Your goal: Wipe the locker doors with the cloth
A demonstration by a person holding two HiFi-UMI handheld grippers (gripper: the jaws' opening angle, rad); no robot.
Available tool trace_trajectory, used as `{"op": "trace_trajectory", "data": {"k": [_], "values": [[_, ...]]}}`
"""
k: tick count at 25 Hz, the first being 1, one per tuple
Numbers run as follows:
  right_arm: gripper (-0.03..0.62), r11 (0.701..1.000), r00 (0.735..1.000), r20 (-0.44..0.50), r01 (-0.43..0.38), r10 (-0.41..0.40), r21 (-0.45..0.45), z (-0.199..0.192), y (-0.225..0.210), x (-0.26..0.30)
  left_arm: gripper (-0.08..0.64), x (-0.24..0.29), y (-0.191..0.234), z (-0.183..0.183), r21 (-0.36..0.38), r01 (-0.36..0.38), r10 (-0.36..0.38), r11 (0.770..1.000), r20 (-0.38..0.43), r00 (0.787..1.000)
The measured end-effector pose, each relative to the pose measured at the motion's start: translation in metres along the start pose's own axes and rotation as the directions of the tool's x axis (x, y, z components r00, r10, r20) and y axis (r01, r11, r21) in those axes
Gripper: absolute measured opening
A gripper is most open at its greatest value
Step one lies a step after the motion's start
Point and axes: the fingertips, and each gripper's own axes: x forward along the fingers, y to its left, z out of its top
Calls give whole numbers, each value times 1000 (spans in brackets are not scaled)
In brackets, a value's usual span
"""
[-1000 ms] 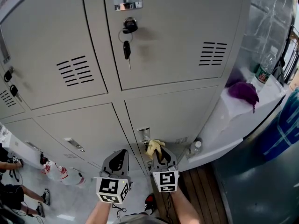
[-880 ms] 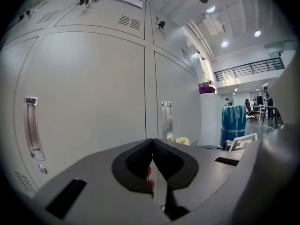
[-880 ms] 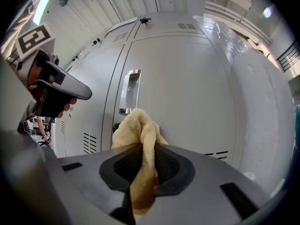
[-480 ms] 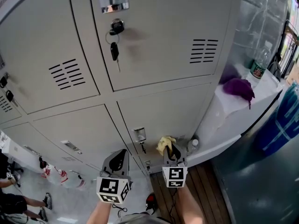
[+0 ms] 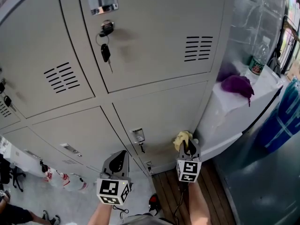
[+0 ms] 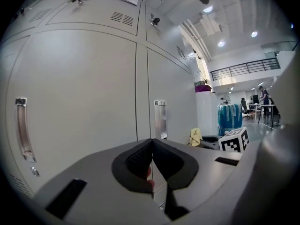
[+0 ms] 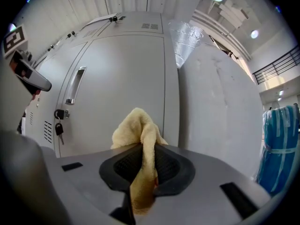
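A bank of grey locker doors [image 5: 154,41] fills the head view. My right gripper [image 5: 186,145] is shut on a yellow cloth [image 5: 182,137], held against the lower right locker door [image 5: 164,116] near its right edge. In the right gripper view the yellow cloth [image 7: 140,139] bunches up between the jaws, in front of that grey door [image 7: 122,83]. My left gripper [image 5: 118,161] hangs lower left, shut with nothing in it, away from the doors; its jaws [image 6: 151,161] meet in the left gripper view.
A key [image 5: 105,52] hangs from the lock of the upper door. To the right stands a white cabinet [image 5: 234,111] with a purple cloth [image 5: 238,85] and a bottle [image 5: 255,62] on top. Wooden floor [image 5: 168,191] lies below; a blue wrapped object [image 5: 281,121] is at far right.
My right gripper has slid the yellow cloth to the right along the lower locker door, from beside the handle towards the door's right edge. The left gripper has stayed put.
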Motion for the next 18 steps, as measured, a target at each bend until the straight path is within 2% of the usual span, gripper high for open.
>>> {"op": "trace_trajectory", "data": {"k": [5, 12, 18], "values": [[72, 999, 999, -11, 38, -37, 11, -5, -21, 1, 23, 1, -1, -1, 5, 1, -1, 1000, -5, 1000], [72, 999, 999, -10, 38, -38, 27, -4, -21, 0, 23, 0, 0, 0, 9, -4, 4, 1000, -3, 1000], [72, 999, 999, 27, 19, -20, 49, 24, -16, -22, 23, -8, -6, 7, 13, -1, 0, 1000, 18, 1000]]}}
